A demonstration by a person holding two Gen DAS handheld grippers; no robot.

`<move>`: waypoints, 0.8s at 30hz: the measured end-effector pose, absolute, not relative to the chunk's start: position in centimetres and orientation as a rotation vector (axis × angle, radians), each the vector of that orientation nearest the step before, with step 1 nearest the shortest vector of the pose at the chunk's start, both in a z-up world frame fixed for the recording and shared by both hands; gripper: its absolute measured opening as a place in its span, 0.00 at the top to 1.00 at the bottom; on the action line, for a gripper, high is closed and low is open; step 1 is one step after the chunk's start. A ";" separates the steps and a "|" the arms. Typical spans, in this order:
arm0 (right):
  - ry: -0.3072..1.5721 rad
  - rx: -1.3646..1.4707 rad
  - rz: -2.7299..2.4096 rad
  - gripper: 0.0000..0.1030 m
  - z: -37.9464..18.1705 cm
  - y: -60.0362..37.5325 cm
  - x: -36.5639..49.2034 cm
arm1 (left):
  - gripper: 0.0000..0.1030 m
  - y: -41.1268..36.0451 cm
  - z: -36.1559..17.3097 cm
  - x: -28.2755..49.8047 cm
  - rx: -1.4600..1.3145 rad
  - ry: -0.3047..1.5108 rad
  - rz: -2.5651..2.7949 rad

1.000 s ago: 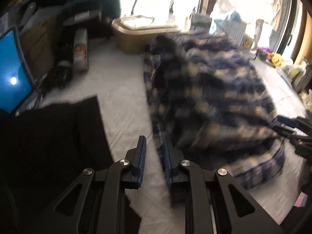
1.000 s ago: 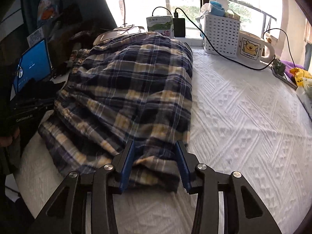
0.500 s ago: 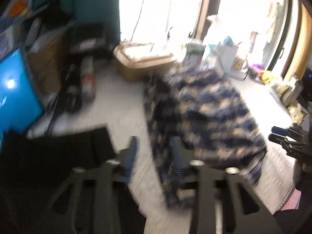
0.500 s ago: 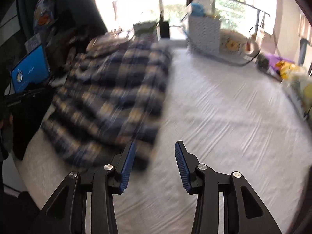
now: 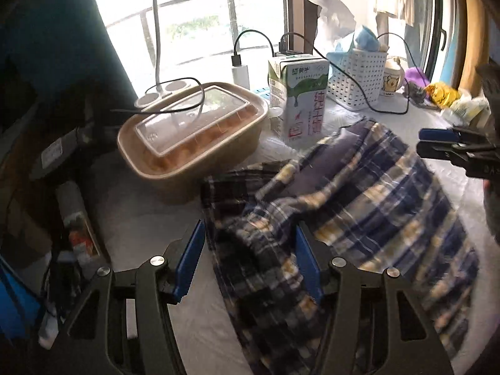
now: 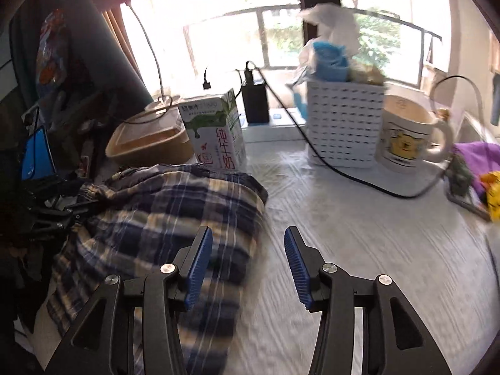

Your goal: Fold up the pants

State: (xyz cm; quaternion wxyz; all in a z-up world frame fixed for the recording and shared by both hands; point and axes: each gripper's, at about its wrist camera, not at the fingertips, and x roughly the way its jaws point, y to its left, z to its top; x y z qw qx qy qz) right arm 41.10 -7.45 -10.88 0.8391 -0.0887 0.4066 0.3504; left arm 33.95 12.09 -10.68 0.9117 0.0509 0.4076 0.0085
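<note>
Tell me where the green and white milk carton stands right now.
The green and white milk carton stands upright at the back of the white bedspread, between the tan lidded food container and the white perforated plastic basket, just behind the plaid pants.

A white textured cloth (image 6: 359,234) covers the surface, and on it lie the plaid pants (image 6: 175,218) — behind them a milk carton (image 6: 215,131), brown lidded container (image 5: 190,134), white basket (image 6: 343,128) and mug (image 6: 406,134).

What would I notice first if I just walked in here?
The blue plaid pants heaped on the white bedspread, between two open grippers, left and right. Behind them, a milk carton stands by the bright window.
</note>
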 end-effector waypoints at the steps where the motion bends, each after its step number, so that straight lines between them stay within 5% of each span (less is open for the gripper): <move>1: 0.870 -0.197 0.743 0.51 -11.3 -7.0 41.6 | 0.44 12.1 -10.9 34.1 0.124 0.834 0.019; 7: 0.895 -0.305 0.686 0.51 -14.0 -3.8 44.1 | 0.42 13.3 -12.3 35.8 0.082 0.858 0.021; 13: 0.900 -0.310 0.647 0.40 -15.0 -3.2 45.9 | 0.33 15.3 -13.2 36.1 0.017 0.860 0.019; 24: 0.848 -0.259 0.549 0.38 -13.5 -3.2 47.5 | 0.33 16.6 -10.7 34.5 -0.077 0.841 0.052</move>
